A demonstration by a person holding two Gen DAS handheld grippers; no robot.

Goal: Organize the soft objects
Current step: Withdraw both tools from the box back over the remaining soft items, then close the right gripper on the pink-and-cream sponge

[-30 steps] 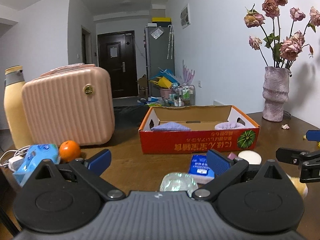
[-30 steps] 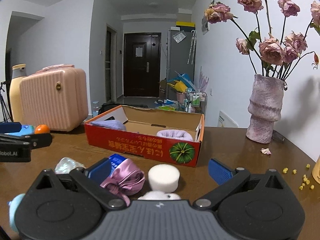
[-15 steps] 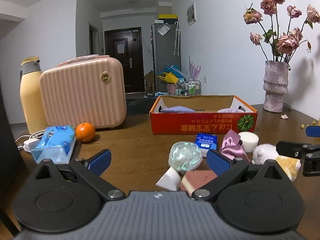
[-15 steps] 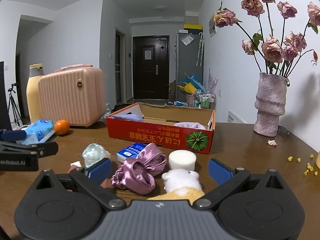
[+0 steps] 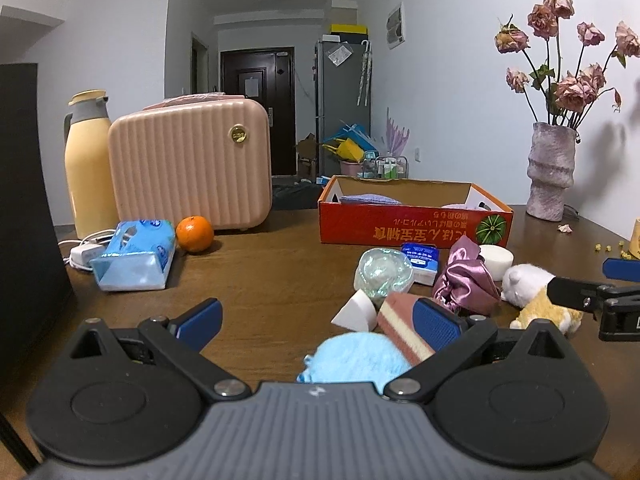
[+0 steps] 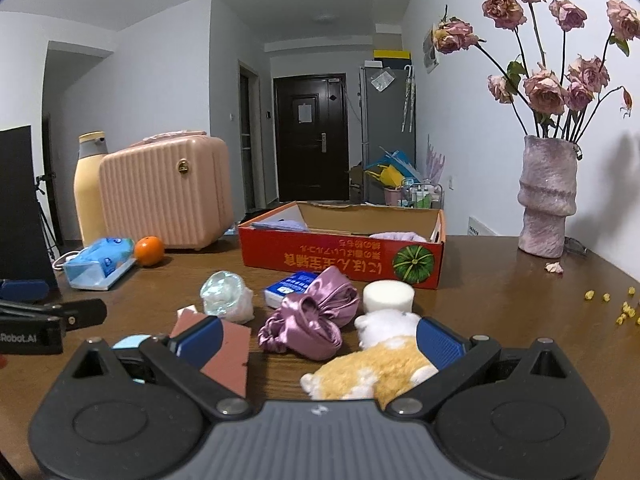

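Between your right gripper's (image 6: 318,340) wide-spread fingers lies the fuzzy orange-and-white plush toy (image 6: 376,364), so centre over its body and squeeze gently, since the pile will likely compress, before carrying it to the red cardboard box (image 6: 340,256) near the table's (image 6: 520,300) far side. Your left gripper (image 5: 318,322), equally wide and empty, hovers over a fluffy blue ball (image 5: 356,360) beside a layered pink sponge block (image 5: 402,320), a white foam wedge (image 5: 354,314) and a glossy purple satin scrunchie (image 5: 464,276).
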